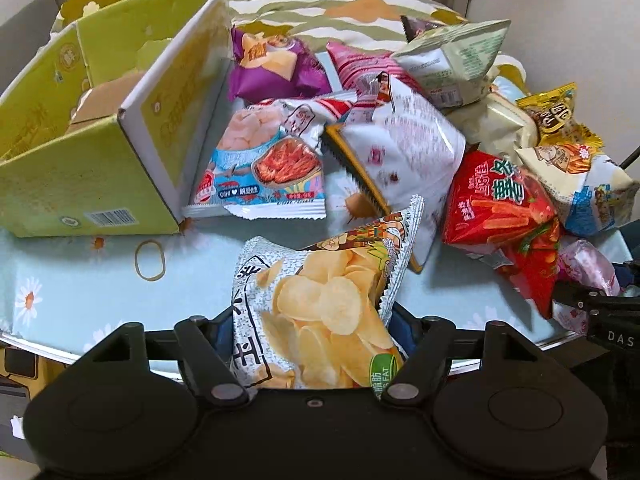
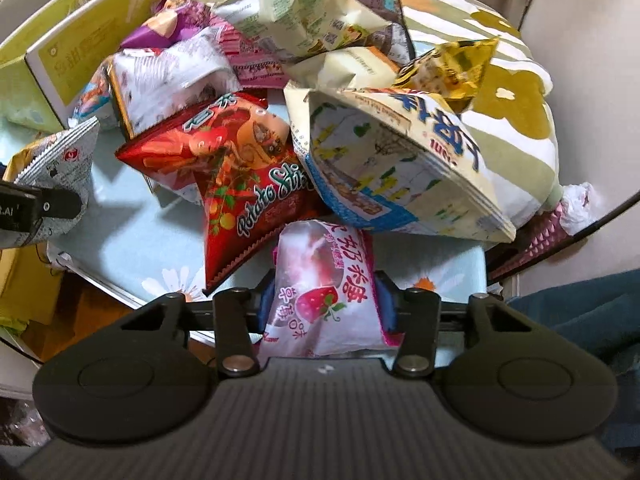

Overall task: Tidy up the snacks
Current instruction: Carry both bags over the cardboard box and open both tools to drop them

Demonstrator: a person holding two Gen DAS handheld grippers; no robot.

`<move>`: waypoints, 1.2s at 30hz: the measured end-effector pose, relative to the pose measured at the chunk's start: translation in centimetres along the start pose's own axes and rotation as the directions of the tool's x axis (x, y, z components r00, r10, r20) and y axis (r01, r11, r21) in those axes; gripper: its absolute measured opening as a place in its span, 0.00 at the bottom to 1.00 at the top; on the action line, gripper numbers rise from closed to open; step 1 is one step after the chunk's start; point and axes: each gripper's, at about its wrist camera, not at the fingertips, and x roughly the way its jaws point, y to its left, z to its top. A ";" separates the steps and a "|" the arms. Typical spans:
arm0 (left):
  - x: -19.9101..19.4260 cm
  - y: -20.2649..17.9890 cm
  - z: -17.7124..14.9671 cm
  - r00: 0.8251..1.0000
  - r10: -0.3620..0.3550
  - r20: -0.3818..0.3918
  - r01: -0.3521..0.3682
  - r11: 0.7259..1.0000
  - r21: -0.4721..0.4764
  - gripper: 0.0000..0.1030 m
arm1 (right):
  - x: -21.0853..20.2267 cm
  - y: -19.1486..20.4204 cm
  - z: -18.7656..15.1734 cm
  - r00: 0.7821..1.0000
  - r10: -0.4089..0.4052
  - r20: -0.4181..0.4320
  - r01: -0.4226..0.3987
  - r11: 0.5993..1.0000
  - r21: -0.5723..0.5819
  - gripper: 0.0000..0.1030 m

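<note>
My left gripper (image 1: 312, 336) is shut on a silver potato chip bag (image 1: 320, 304), held just above the table's near edge; the bag also shows in the right wrist view (image 2: 56, 176). My right gripper (image 2: 324, 304) is shut on a pink strawberry snack bag (image 2: 320, 288), seen at the right in the left wrist view (image 1: 584, 276). A pile of snack bags covers the table: a red potato sticks bag (image 1: 504, 208) (image 2: 240, 176), a shrimp cracker bag (image 1: 264, 164), a purple bag (image 1: 272, 64), a white bag (image 1: 404, 148). An open green cardboard box (image 1: 80, 128) (image 2: 80, 40) stands at the left.
The table (image 1: 80, 276) has a light blue daisy cloth; a rubber band (image 1: 150, 259) lies on it by the box. A large cream and blue bag (image 2: 400, 160) and a gold bag (image 2: 452, 68) top the pile. A patterned cushion (image 2: 512, 100) lies behind.
</note>
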 end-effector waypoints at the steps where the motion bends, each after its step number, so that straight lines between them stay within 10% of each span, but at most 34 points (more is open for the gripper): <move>1: -0.3 0.0 0.0 1.000 -0.001 0.006 0.001 1.000 0.001 0.73 | -0.3 0.0 0.0 1.000 0.000 0.003 0.000 1.000 0.009 0.61; 21: -8.1 1.4 0.0 0.984 0.021 0.174 -0.012 0.998 -0.056 0.73 | -6.7 4.1 1.9 0.984 0.126 0.125 -0.122 0.992 -0.035 0.60; 36: -12.2 10.8 6.0 0.930 0.151 0.334 -0.103 0.982 -0.158 0.73 | -9.2 11.5 13.0 0.932 0.238 0.272 -0.203 0.967 -0.152 0.60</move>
